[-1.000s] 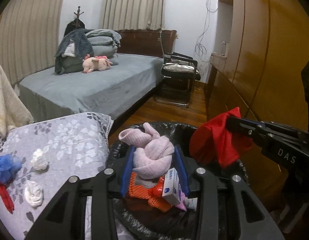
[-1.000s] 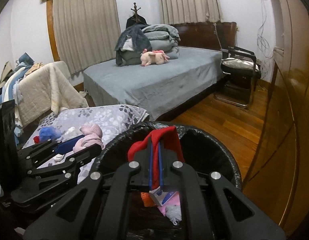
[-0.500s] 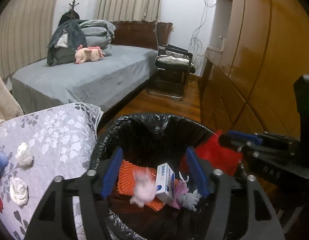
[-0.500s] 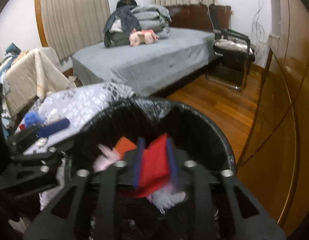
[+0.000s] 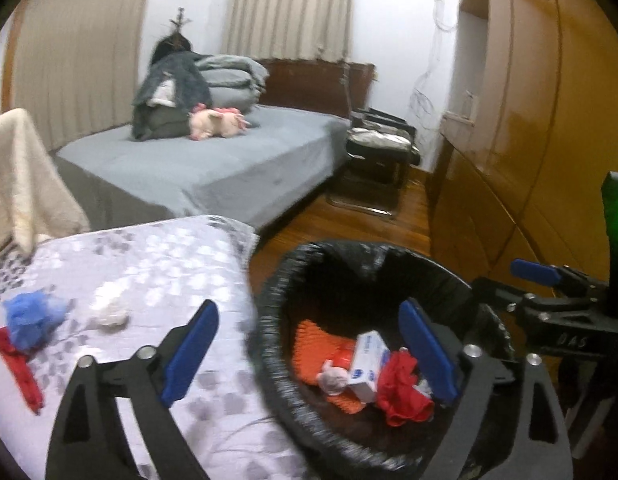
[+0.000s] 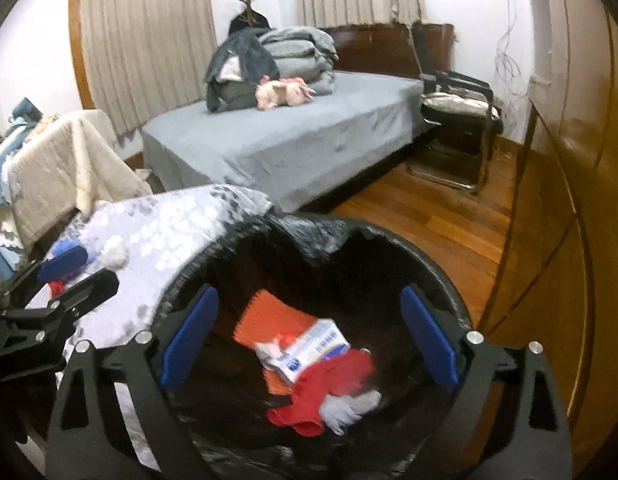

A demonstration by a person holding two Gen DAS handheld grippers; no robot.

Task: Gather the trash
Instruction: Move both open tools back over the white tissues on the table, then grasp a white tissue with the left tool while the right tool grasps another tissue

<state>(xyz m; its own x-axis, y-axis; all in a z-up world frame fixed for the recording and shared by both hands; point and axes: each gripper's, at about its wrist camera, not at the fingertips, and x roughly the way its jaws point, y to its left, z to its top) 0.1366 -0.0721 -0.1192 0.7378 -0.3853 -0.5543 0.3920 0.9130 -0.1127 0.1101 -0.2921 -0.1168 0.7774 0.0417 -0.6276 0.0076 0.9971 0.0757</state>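
Note:
The black-lined trash bin point(image 5: 389, 254) point(image 6: 393, 240) holds an orange mesh point(image 6: 269, 316), a white-and-blue box point(image 6: 315, 346), a pink sock ball point(image 5: 333, 378) and a red cloth point(image 5: 401, 392) point(image 6: 329, 384). My left gripper point(image 5: 309, 354) straddles the bin's left rim, its jaws opening with nothing gripped. My right gripper point(image 6: 309, 336) hangs over the bin, its jaws opening too, and the red cloth lies loose below them. On the floral-covered table point(image 5: 169, 256) lie a blue wad point(image 5: 33, 316), a white tissue wad point(image 5: 109, 316) and a red piece point(image 5: 19, 368).
A grey bed point(image 6: 289, 136) with folded bedding and a pink plush stands behind. A black chair point(image 6: 457, 120) sits by the wall. Wooden wardrobe doors point(image 5: 529, 140) run along the right. A cream blanket point(image 6: 61, 160) hangs at the left, over wood flooring.
Both grippers opened. The pink sock ball fell from the left one and the red cloth from the right one into the bin. The left gripper swung left over the table edge.

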